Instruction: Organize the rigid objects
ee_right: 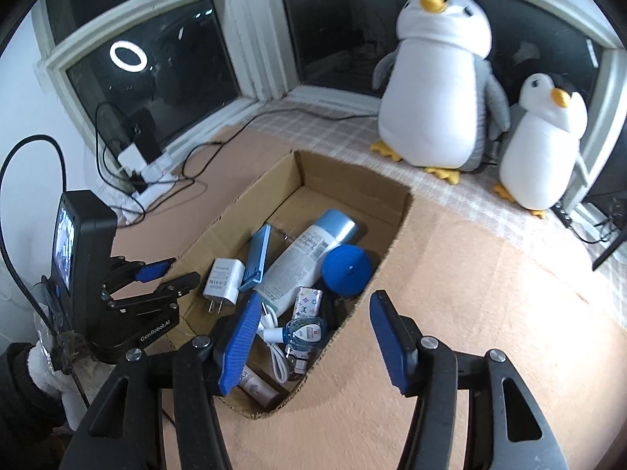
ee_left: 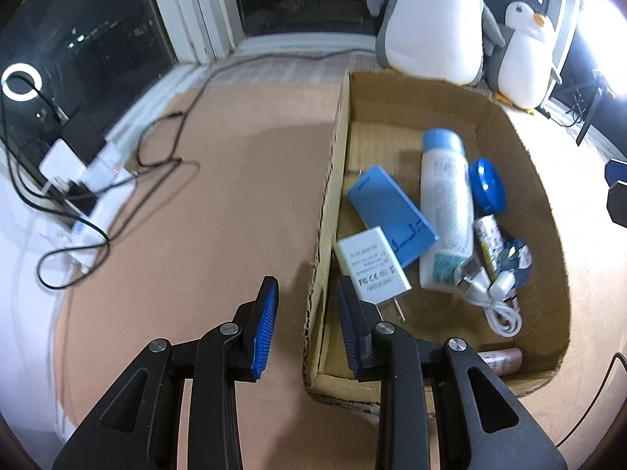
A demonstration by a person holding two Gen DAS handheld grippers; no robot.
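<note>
A cardboard box (ee_left: 521,149) (ee_right: 395,235) on the tan mat holds a white lotion bottle with a blue cap (ee_left: 446,207) (ee_right: 301,258), a blue flat case (ee_left: 392,215) (ee_right: 258,254), a white charger (ee_left: 370,264) (ee_right: 223,276), a blue round lid (ee_left: 488,186) (ee_right: 347,266), a white cable (ee_left: 497,301) (ee_right: 276,356), a small patterned tube (ee_left: 490,243) (ee_right: 307,301) and a pink tube (ee_left: 503,360) (ee_right: 256,385). My left gripper (ee_left: 307,325) (ee_right: 168,270) is open and empty, straddling the box's left wall. My right gripper (ee_right: 313,337) is open and empty over the box's near right wall.
Two plush penguins (ee_right: 443,78) (ee_right: 544,145) stand on the sill behind the box. A power strip with plugs and black cables (ee_left: 82,180) (ee_right: 149,168) lies at the left by the window. The tan mat (ee_left: 219,203) stretches left of the box.
</note>
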